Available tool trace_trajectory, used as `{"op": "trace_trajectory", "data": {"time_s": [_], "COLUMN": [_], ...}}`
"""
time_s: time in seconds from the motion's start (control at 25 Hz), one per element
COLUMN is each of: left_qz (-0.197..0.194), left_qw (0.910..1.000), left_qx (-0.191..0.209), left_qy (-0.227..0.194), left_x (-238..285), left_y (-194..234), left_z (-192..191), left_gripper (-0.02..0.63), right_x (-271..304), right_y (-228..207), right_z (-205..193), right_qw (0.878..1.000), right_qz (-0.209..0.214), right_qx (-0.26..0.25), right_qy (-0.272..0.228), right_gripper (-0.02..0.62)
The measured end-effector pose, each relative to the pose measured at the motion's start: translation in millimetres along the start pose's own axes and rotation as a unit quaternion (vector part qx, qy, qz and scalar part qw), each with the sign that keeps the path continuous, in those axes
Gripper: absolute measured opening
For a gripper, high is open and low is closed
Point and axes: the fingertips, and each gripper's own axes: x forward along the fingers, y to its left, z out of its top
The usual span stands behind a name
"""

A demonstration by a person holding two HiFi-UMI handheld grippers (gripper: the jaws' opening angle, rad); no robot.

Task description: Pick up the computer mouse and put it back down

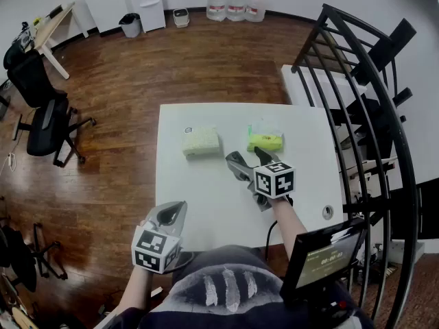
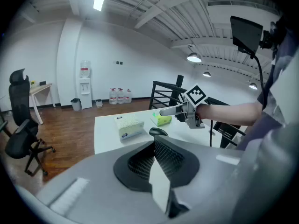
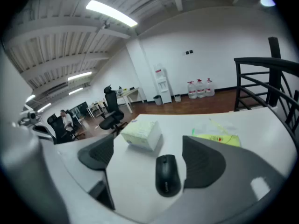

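The black computer mouse point(image 3: 167, 174) lies flat on the white table point(image 3: 135, 171), between the spread jaws of my right gripper point(image 3: 149, 164). It sits nearer the right pad point(image 3: 203, 162), and neither pad presses on it. From above, the right gripper point(image 1: 248, 162) hovers over the table's middle and hides the mouse. In the left gripper view the mouse point(image 2: 158, 132) shows just under the right gripper point(image 2: 180, 110). My left gripper point(image 1: 171, 214) hangs at the table's near left edge, pads closed together on nothing point(image 2: 154, 164).
A pale tissue box point(image 1: 201, 142) and a green packet point(image 1: 265, 140) lie beyond the mouse. A black stair railing point(image 1: 357, 101) borders the table's right side. Office chairs point(image 1: 44, 125) stand on the wooden floor to the left. A small screen point(image 1: 322, 256) hangs near my chest.
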Motion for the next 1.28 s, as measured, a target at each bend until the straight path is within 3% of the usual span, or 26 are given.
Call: {"op": "trace_trajectory", "data": {"time_s": [0.2,0.52,0.8,1.04,1.28], "left_qz": [0.006,0.004,0.002,0.009,0.006], "left_qw": [0.9999,0.9995,0.9993,0.9989,0.9990], "left_qx": [-0.013,-0.029,-0.032,-0.042,-0.043], "left_qy": [-0.002,0.013,0.019,0.019,0.014], "left_x": [17,36,38,33,31], "left_y": [15,27,31,38,39], "left_z": [6,6,3,-3,-5], "left_gripper": [0.017,0.017,0.016,0.016,0.016], "right_x": [40,79,96,97,105], "right_y": [-43,-58,-54,-66,-65], "right_z": [-39,-84,-94,-98,-101], "right_qw": [0.991,0.967,0.955,0.947,0.937], "right_qz": [-0.058,-0.072,-0.075,-0.114,-0.122], "right_qx": [-0.018,0.013,0.008,-0.036,-0.062], "right_qy": [0.115,0.245,0.286,0.299,0.320], "right_gripper": [0.472,0.471,0.471,0.354,0.354]}}
